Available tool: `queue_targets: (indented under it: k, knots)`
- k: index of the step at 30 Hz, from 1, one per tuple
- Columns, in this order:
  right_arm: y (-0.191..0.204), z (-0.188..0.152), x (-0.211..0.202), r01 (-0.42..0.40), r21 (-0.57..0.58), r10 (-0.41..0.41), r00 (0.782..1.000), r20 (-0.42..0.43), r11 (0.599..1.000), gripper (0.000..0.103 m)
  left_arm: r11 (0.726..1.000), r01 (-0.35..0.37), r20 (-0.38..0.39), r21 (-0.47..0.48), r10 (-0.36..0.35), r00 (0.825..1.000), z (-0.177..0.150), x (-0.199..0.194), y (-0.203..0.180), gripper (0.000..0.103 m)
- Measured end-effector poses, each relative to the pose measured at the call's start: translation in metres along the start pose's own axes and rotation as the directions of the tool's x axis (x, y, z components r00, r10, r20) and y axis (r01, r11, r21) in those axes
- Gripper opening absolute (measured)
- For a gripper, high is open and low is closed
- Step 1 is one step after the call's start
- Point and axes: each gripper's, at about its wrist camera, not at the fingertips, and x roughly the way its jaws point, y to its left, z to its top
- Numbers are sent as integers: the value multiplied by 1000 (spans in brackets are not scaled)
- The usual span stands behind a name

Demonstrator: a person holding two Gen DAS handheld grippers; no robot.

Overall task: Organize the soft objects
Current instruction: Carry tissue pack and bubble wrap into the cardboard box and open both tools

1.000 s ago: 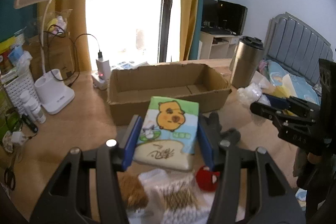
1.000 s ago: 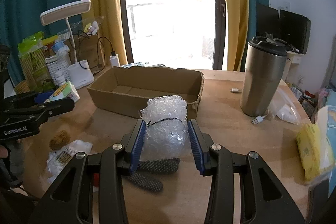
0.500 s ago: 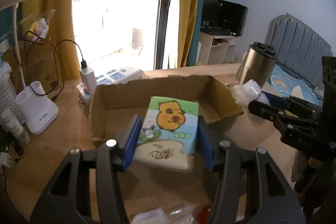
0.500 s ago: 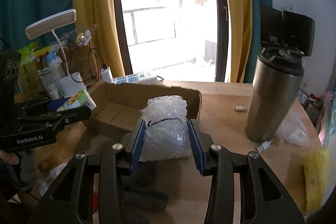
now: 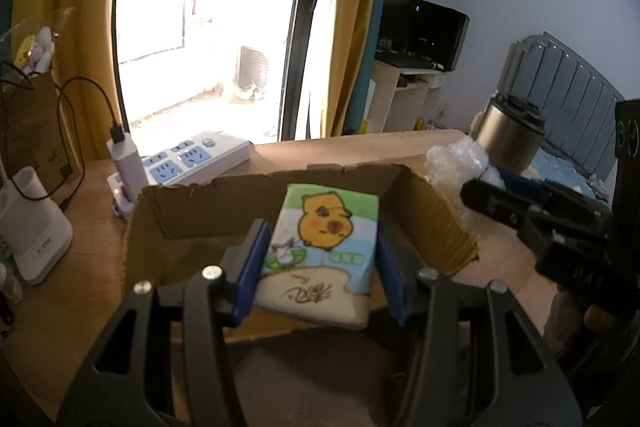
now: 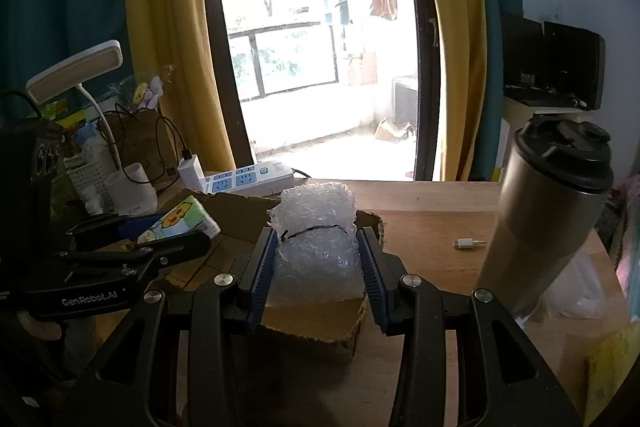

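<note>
My left gripper (image 5: 320, 259) is shut on a tissue pack (image 5: 324, 239) printed with a cartoon capybara, held above the open cardboard box (image 5: 192, 207). My right gripper (image 6: 316, 259) is shut on a roll of bubble wrap (image 6: 316, 231) tied with a black band, held over the box's right end (image 6: 316, 319). The left gripper with the tissue pack (image 6: 180, 223) shows at the left of the right wrist view. The right gripper (image 5: 520, 207) and the bubble wrap (image 5: 456, 159) show at the right of the left wrist view.
A steel tumbler (image 6: 548, 219) stands right of the box. A power strip (image 5: 196, 159) and charger (image 5: 124, 155) lie behind it. A white lamp base (image 5: 32, 227) stands at the left. A cable plug (image 6: 464, 242) lies on the wooden table.
Both grippers have moved forward with their loads, from in front of the box to over it. The soft items on the near table have left view.
</note>
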Motion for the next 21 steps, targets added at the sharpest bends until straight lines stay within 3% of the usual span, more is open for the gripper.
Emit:
queue_targets:
  k: [9, 15, 21]
  knots:
    - [2, -3, 23, -1, 2, 1, 999, -48, 1000, 44, 999, 45, -66, -29, -47, 997, -3, 31, 4, 53]
    - [10, -12, 43, 4, -12, -5, 993, -117, 1000, 44, 998, 41, -120, -51, -47, 992, -5, 46, 6, 54]
    - [14, -10, 43, 17, -19, -20, 992, -125, 1000, 47, 998, 40, -180, -55, -49, 982, -7, 54, 6, 56]
